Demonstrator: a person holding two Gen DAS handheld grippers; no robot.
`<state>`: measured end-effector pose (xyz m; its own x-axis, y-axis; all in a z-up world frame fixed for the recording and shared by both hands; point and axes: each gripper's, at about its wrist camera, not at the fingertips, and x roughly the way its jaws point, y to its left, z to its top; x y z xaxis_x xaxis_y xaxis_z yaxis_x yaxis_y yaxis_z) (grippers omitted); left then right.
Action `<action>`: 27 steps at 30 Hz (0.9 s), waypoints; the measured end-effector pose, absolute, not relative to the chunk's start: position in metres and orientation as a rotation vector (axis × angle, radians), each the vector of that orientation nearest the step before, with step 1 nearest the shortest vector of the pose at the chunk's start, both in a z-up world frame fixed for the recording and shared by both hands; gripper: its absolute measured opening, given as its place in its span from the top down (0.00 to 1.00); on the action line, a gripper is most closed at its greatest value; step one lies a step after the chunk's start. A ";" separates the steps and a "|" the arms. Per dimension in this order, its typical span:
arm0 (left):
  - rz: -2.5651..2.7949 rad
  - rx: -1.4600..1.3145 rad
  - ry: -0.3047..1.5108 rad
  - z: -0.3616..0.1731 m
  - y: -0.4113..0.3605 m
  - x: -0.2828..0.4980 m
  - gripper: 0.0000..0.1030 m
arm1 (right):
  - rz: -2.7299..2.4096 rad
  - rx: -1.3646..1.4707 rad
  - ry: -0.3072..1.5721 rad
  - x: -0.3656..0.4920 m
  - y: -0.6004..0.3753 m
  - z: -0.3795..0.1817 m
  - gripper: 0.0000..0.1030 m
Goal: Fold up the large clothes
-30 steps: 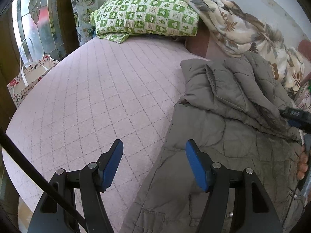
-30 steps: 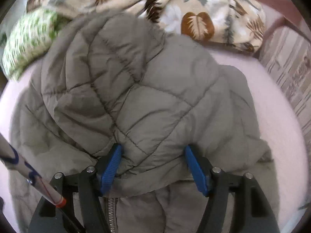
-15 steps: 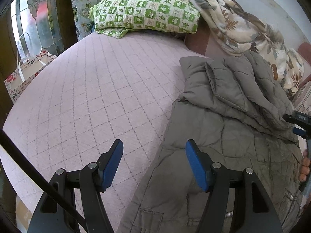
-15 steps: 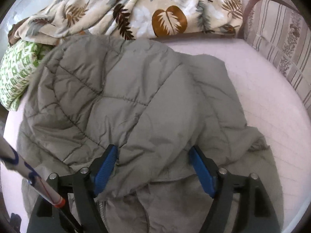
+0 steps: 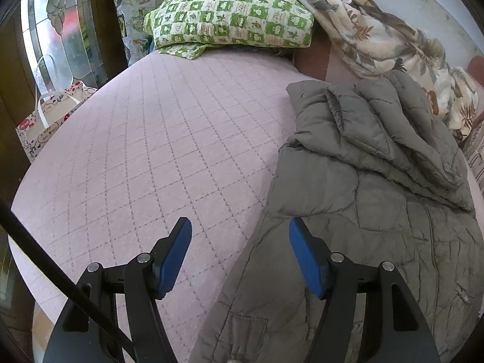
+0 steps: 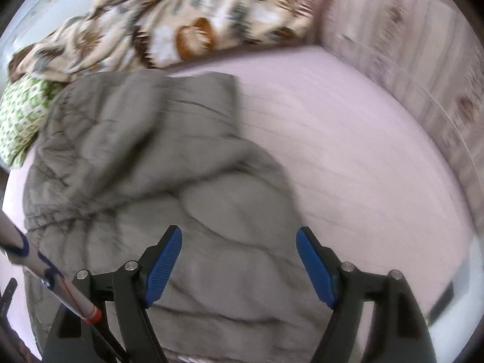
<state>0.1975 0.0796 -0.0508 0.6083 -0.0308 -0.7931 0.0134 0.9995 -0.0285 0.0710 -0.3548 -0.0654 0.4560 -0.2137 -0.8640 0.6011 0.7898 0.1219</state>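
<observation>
Jacket (image 5: 378,205) on pink quilted bed (image 5: 157,151); both hand-held grippers (image 5: 240,254) (image 6: 239,264) spread, empty.

The left gripper (image 5: 240,252) has two black plastic fingers, each faced on its inner side with a smooth blue pad (image 5: 308,260). Round silver screws (image 5: 336,257) sit at the finger joints, two on each side. A thin black cable (image 5: 60,272) runs slantwise past its left finger. The right gripper (image 6: 239,263) is built alike, though its blue pads (image 6: 163,264) show a fine dotted grain. Beside its left finger passes a pale rod (image 6: 54,281) with dark blue marks and an orange-red band.
</observation>
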 end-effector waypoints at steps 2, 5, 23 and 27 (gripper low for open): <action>-0.027 -0.018 0.921 -0.050 0.081 0.195 0.36 | -0.547 0.477 0.983 0.047 -0.366 -0.073 0.20; -0.027 -0.014 0.921 -0.045 0.085 0.192 0.36 | -0.573 0.524 0.989 0.016 -0.381 -0.086 0.20; -0.046 -0.197 1.048 -0.048 0.159 0.138 0.36 | -0.439 0.764 0.891 -0.078 -0.409 -0.112 0.16; -0.126 -0.271 1.102 -0.058 0.161 0.144 0.36 | -0.377 0.796 0.881 -0.075 -0.407 -0.116 0.14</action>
